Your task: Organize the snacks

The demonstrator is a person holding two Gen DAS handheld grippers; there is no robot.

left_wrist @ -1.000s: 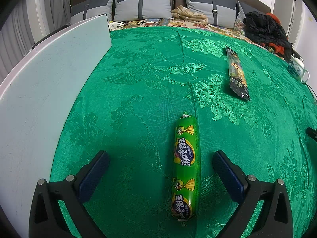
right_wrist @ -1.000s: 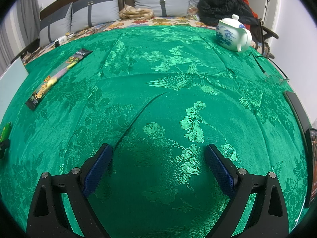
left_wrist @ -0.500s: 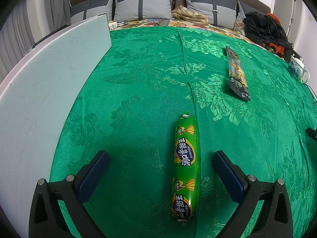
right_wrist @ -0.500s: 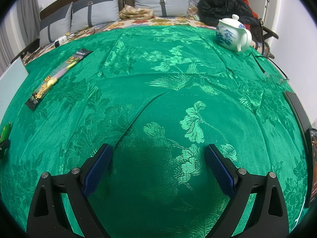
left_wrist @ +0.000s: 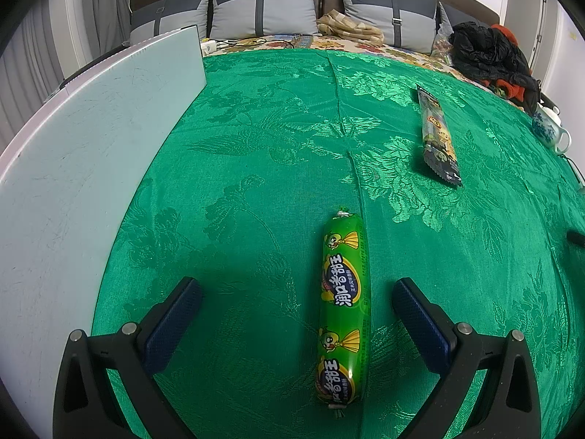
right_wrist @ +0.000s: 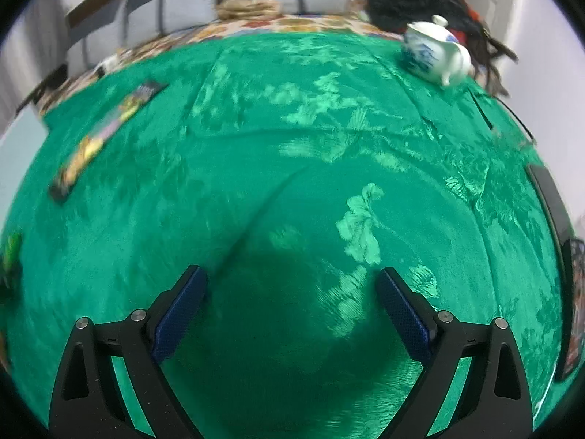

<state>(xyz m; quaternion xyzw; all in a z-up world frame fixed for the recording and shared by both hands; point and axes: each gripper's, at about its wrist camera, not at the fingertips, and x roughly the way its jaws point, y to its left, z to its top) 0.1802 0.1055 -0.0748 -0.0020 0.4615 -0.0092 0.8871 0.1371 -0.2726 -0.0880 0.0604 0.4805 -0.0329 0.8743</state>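
A green sausage snack (left_wrist: 343, 311) lies lengthwise on the green tablecloth (left_wrist: 256, 168), between the fingers of my open left gripper (left_wrist: 296, 287) but untouched, nearer the right finger. A long dark snack packet (left_wrist: 437, 135) lies farther off to the right; it also shows in the right wrist view (right_wrist: 106, 131) at far left. My right gripper (right_wrist: 292, 274) is open and empty above bare cloth. The sausage shows as a green sliver at the left edge of the right wrist view (right_wrist: 10, 252).
A pale board (left_wrist: 84, 146) covers the table's left side. A white and blue teapot (right_wrist: 435, 55) stands at the far right. Dark flat objects (right_wrist: 548, 197) lie at the right edge. Pillows (left_wrist: 263, 9) and black clothing (left_wrist: 490, 51) sit behind.
The right wrist view is now blurred and shifted; the right gripper has started moving, tilting its view. The left gripper and the sausage have not moved.
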